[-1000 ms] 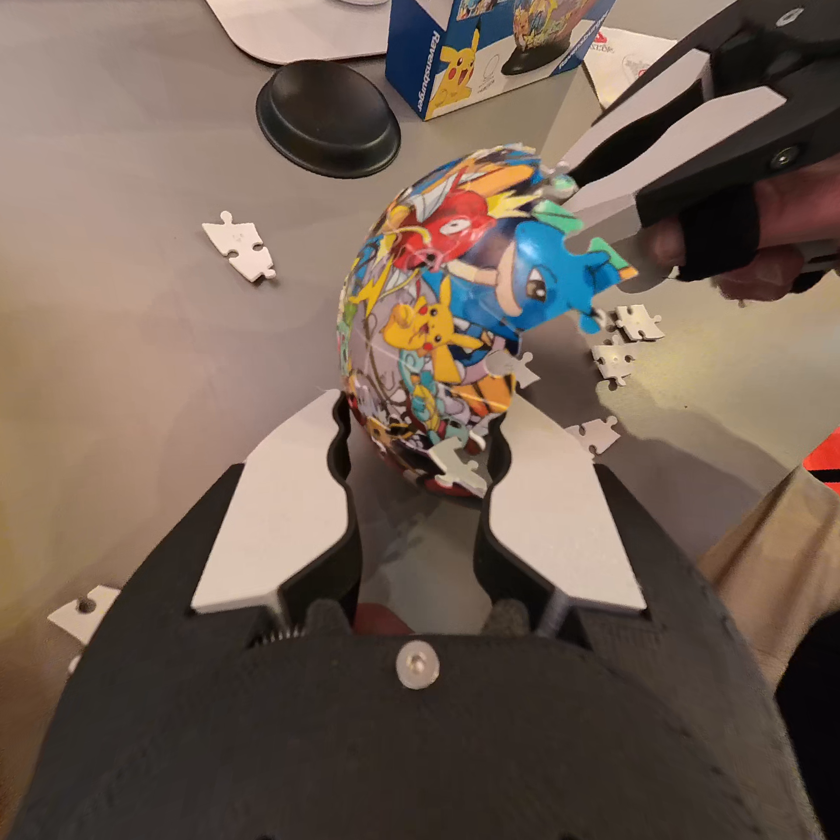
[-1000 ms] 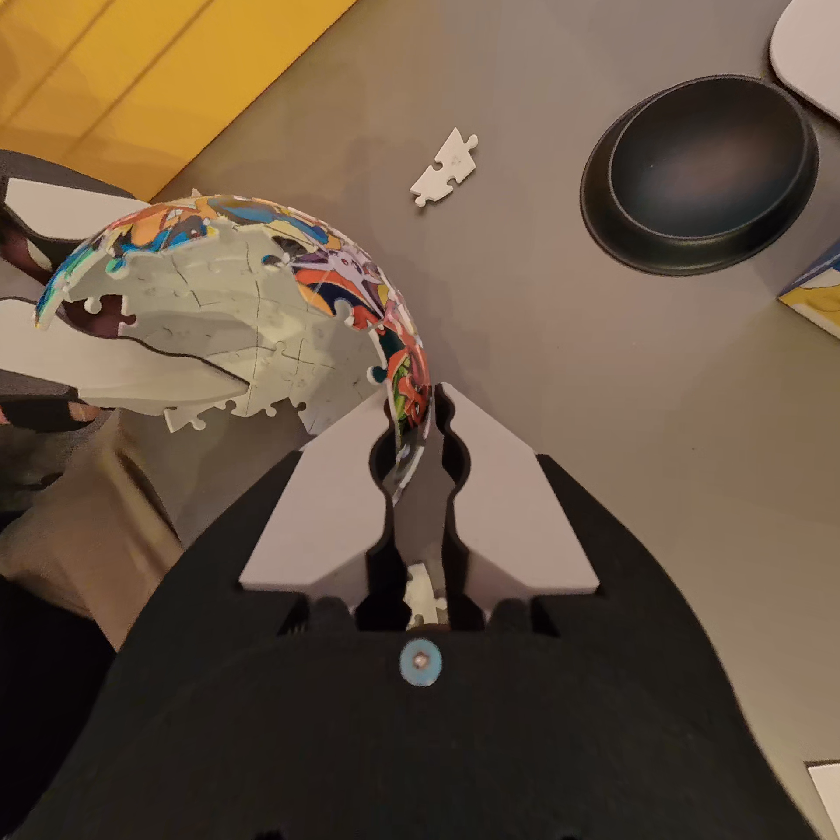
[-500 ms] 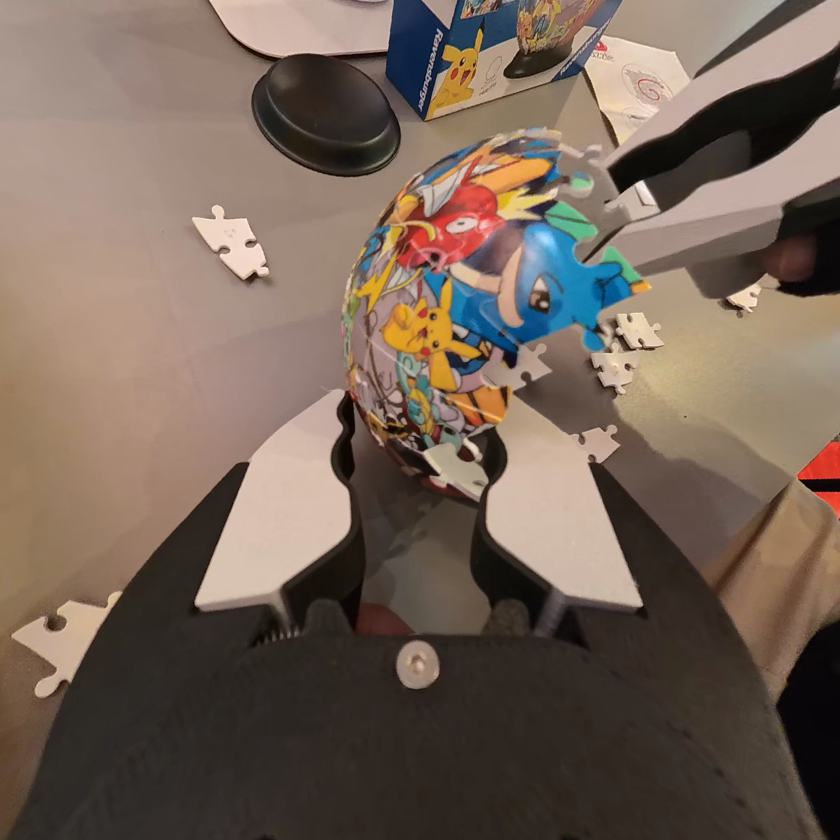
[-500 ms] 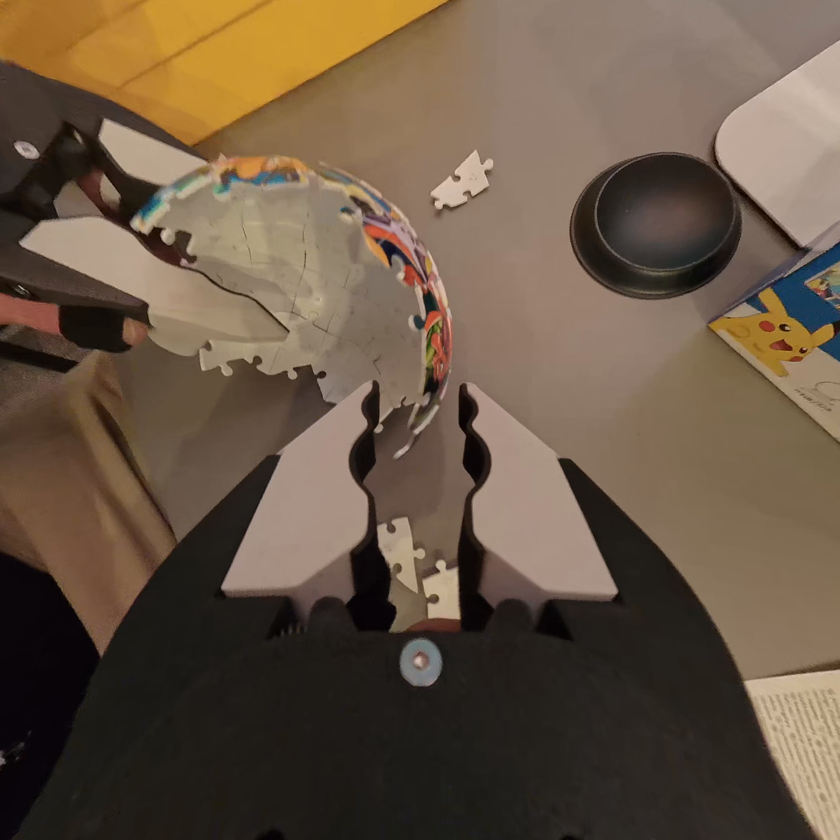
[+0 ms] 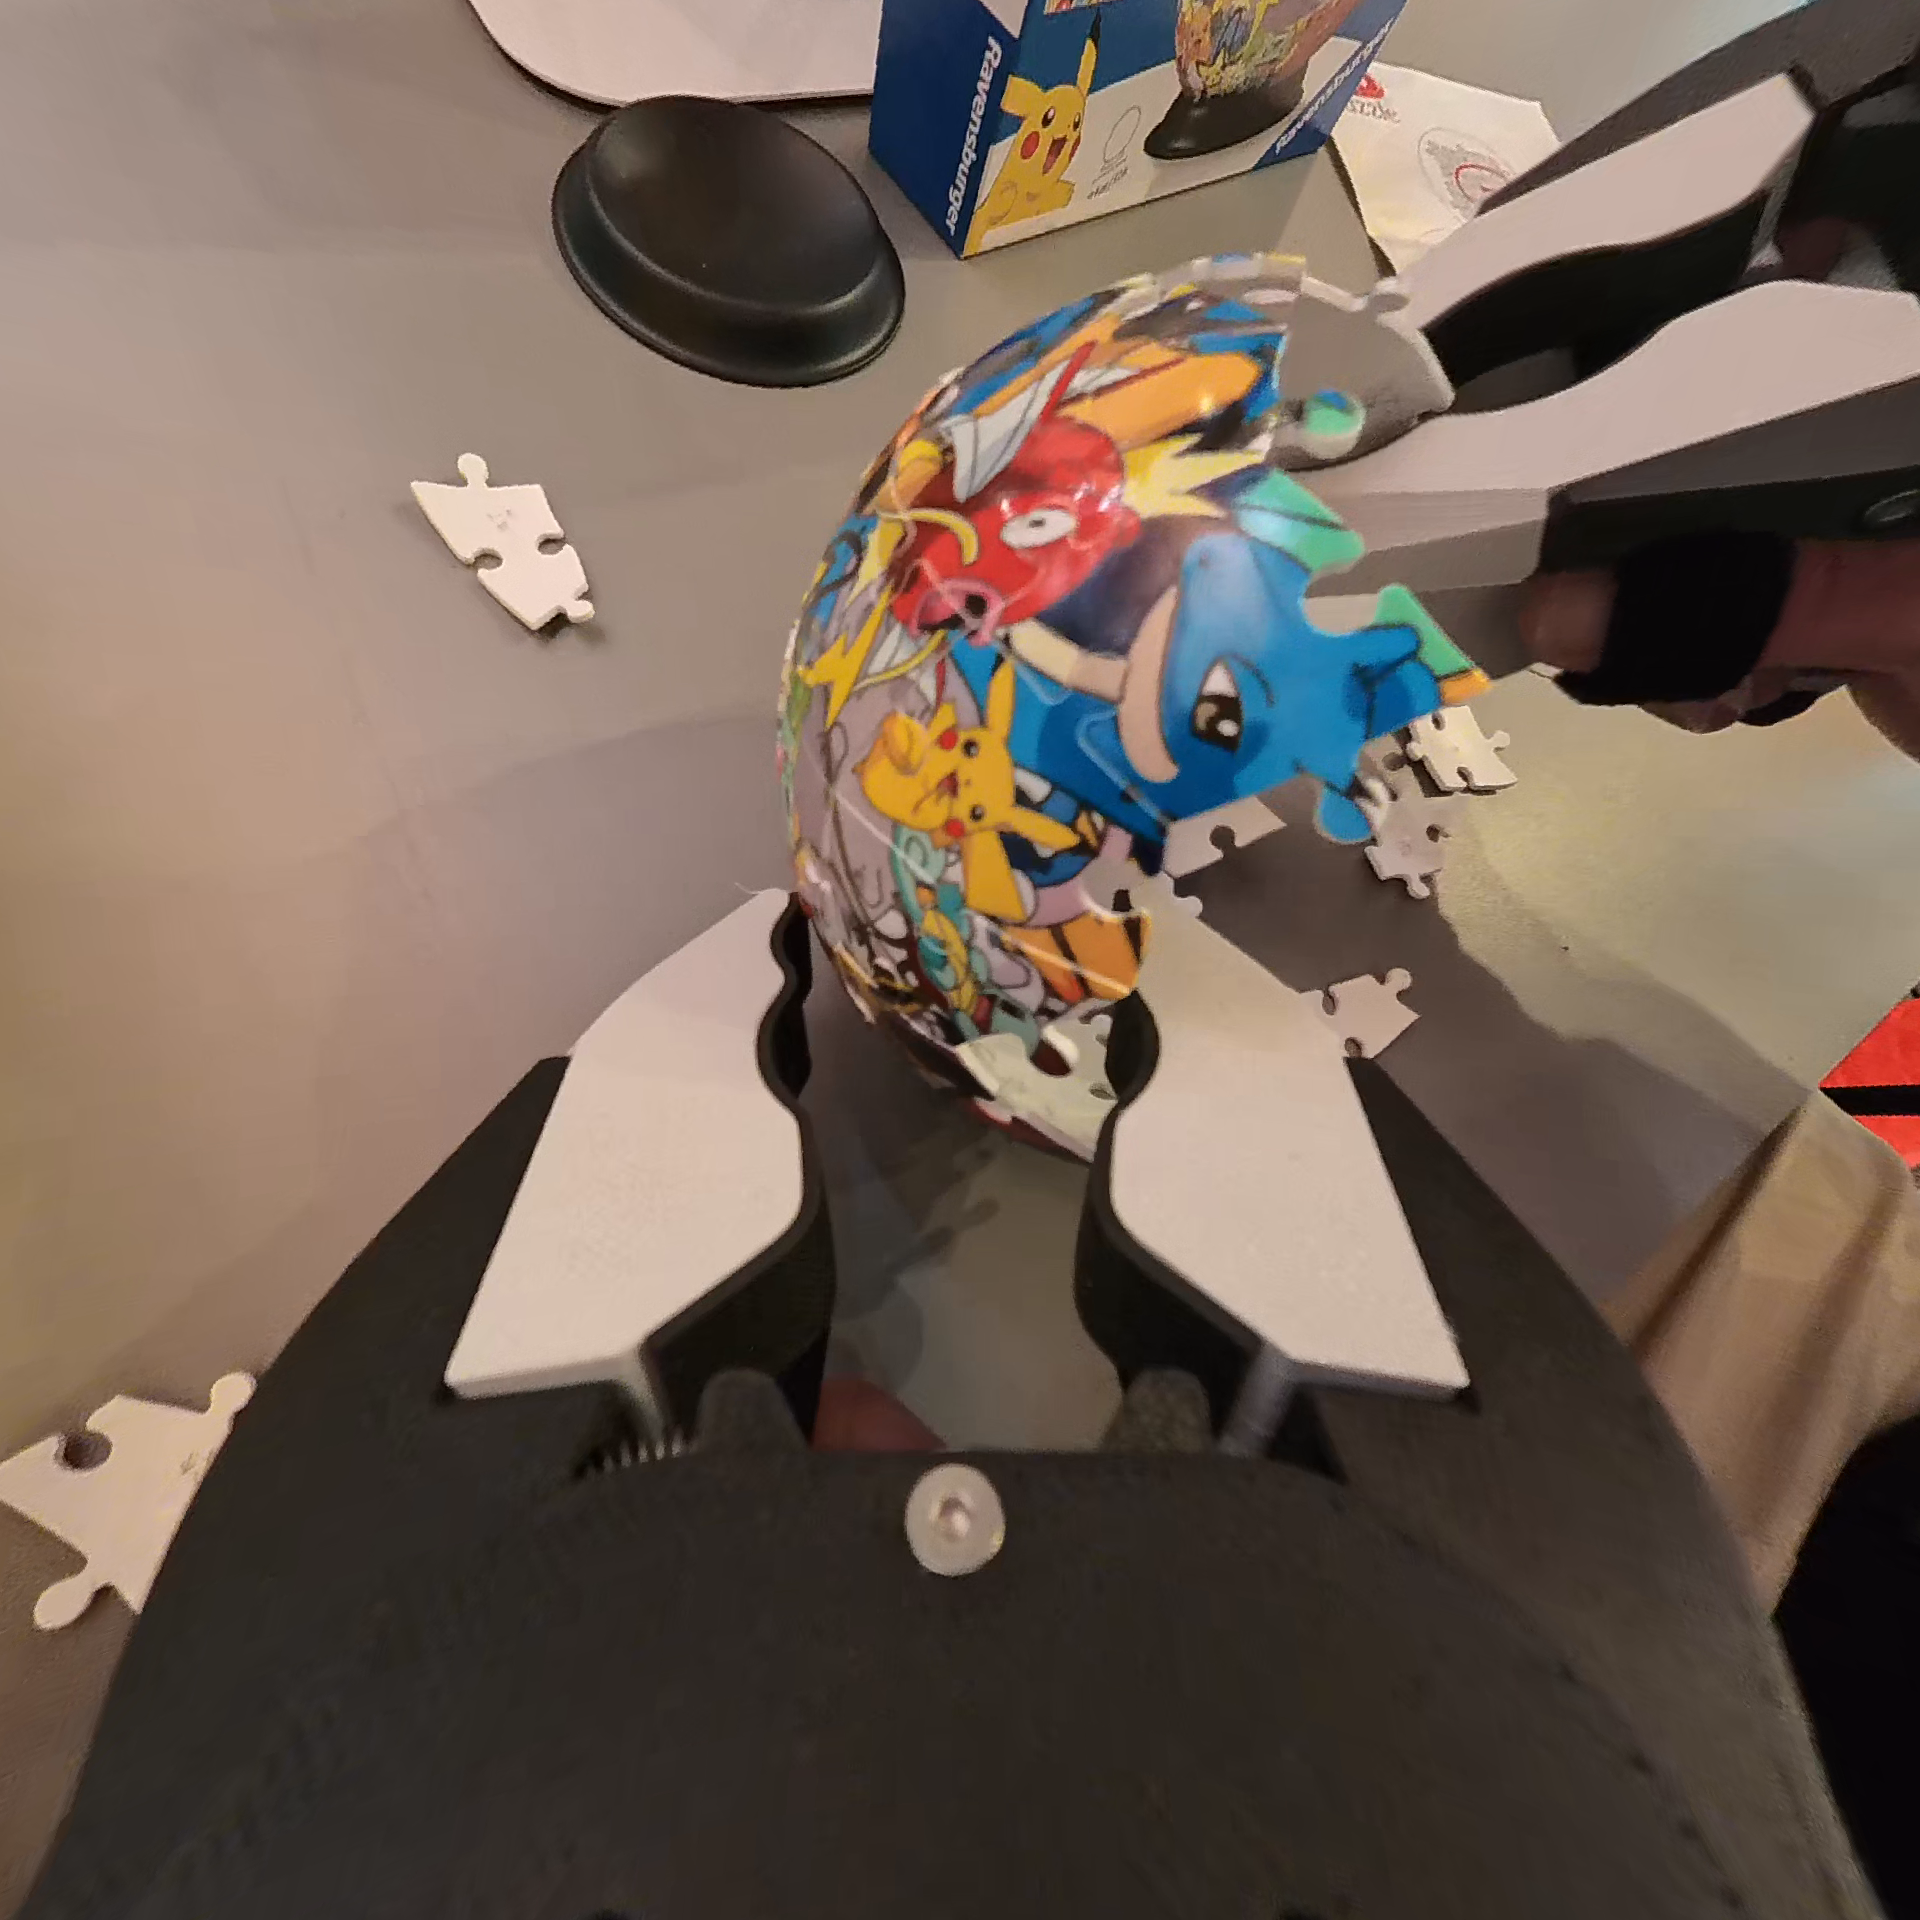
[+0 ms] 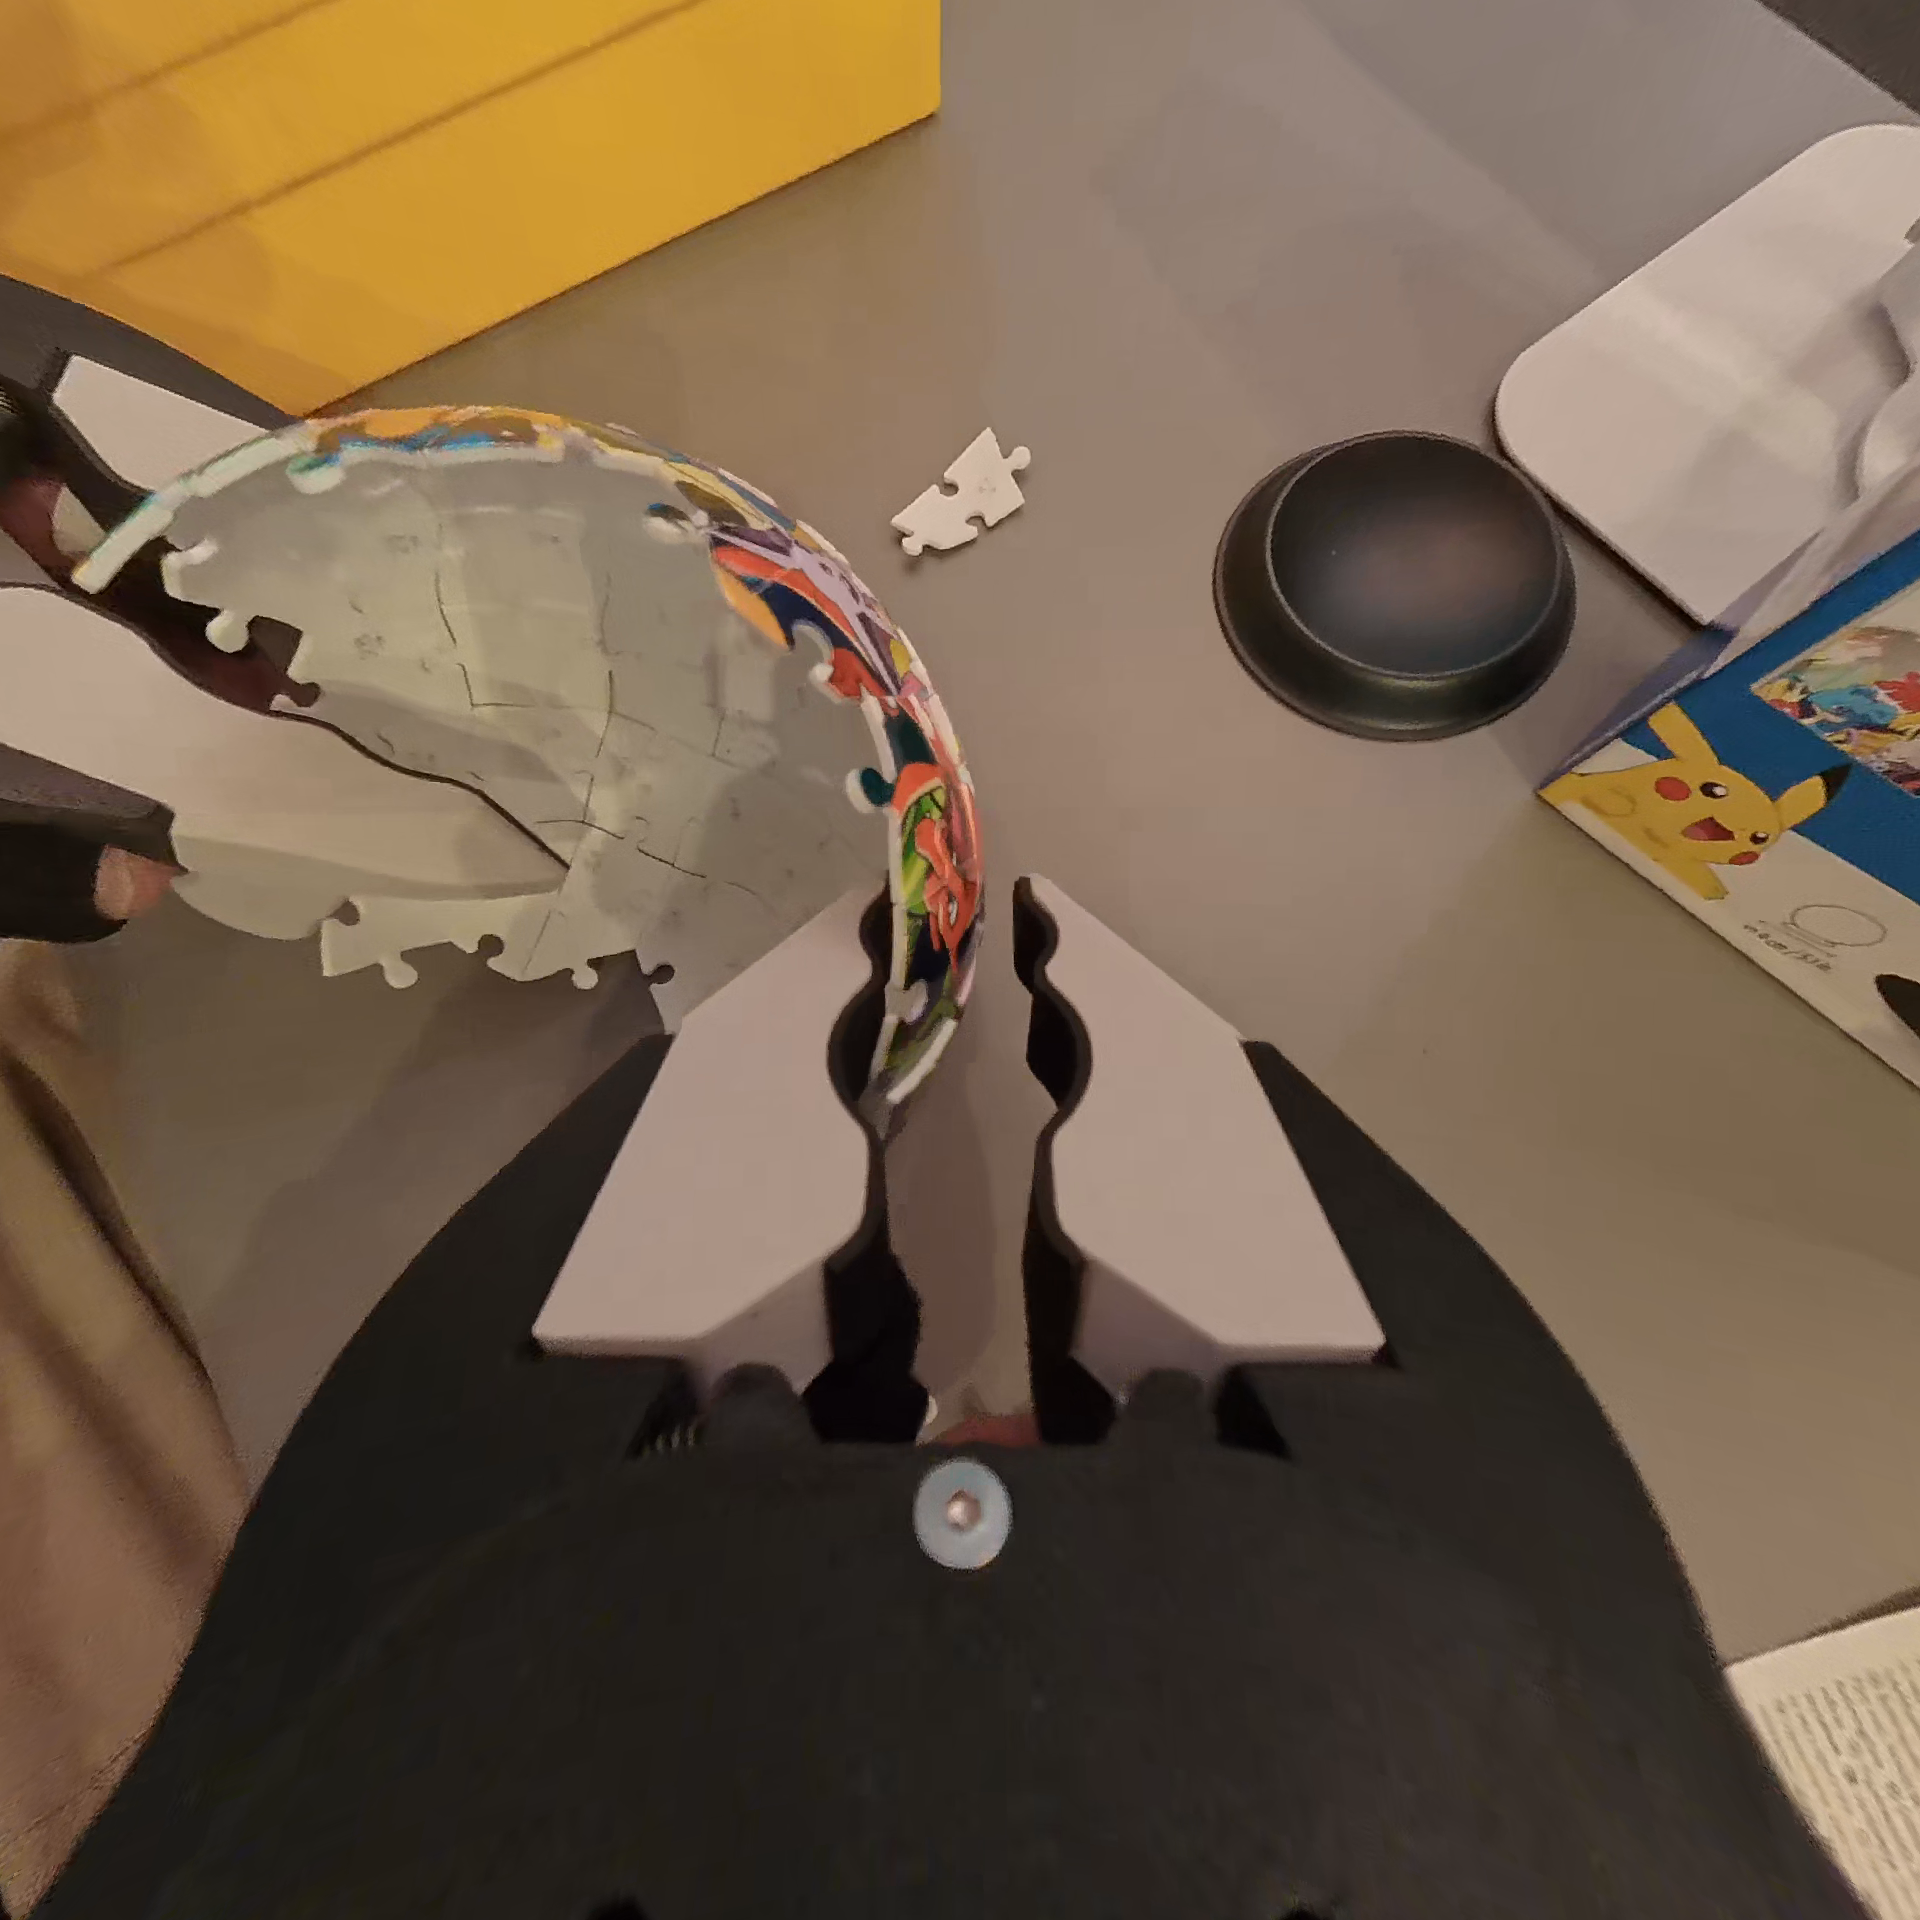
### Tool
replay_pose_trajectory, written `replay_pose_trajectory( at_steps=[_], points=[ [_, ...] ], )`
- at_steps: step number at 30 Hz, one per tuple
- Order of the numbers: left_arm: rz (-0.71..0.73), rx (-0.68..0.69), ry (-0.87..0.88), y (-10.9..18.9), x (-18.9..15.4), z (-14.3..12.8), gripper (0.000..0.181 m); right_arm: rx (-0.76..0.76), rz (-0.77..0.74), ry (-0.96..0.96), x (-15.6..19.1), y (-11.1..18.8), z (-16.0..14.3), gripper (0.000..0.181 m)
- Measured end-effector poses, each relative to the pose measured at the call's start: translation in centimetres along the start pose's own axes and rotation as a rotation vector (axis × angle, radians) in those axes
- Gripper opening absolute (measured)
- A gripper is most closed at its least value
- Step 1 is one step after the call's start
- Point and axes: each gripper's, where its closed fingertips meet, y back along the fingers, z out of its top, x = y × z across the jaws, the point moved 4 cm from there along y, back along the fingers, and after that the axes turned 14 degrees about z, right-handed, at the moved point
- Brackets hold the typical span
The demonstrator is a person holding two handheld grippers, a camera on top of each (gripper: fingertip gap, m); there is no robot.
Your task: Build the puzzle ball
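Note:
The puzzle ball [image 5: 1039, 644] is a partly built colourful half shell, held up off the grey table. Its white inside [image 6: 499, 707] faces the right wrist view. My left gripper [image 5: 961, 951] is shut on the shell's lower rim. One of its fingers [image 6: 312, 810] lies inside the shell and the other outside. My right gripper [image 6: 951, 894] is open. Its jaws straddle the opposite rim, and the rim rests against the left jaw only. It also shows in the left wrist view [image 5: 1340, 426], at the shell's top right edge.
A black round stand [image 5: 727, 249] and the puzzle box [image 5: 1091, 104] sit beyond the ball. Loose white pieces lie at the left [image 5: 504, 540], the right [image 5: 1455, 748] and the near left [image 5: 114, 1475]. A yellow box [image 6: 416, 156] and a white tray [image 6: 1714, 364] stand farther off.
My right gripper was shut on the shell's rim. It opened, drew back, and now straddles the rim again, open. My left gripper has kept hold of the shell.

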Motion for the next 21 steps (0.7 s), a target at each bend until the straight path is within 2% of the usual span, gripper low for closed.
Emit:
replay_pose_trajectory(
  at_steps=[9,15,17,19,21],
  points=[
    [-0.004,-0.002,0.005,-0.02,-0.18,0.01,0.055,-0.034,-0.078,0.037,-0.18,0.06,-0.08,0.003],
    [0.005,0.0,0.008,-0.16,-0.21,-0.02,0.054,-0.033,-0.131,0.068,-0.08,0.14,-0.02,0.002],
    [0.009,0.001,0.011,-0.21,-0.14,-0.05,0.053,-0.05,-0.148,0.077,0.0,0.21,0.19,0.004],
    [0.009,0.001,0.018,-0.23,-0.11,-0.02,0.053,-0.051,-0.159,0.082,0.04,0.34,0.21,0.023],
    [0.012,-0.001,0.023,-0.25,-0.09,0.03,0.052,-0.051,-0.15,0.089,0.28,0.57,0.18,0.023]
  ],
)
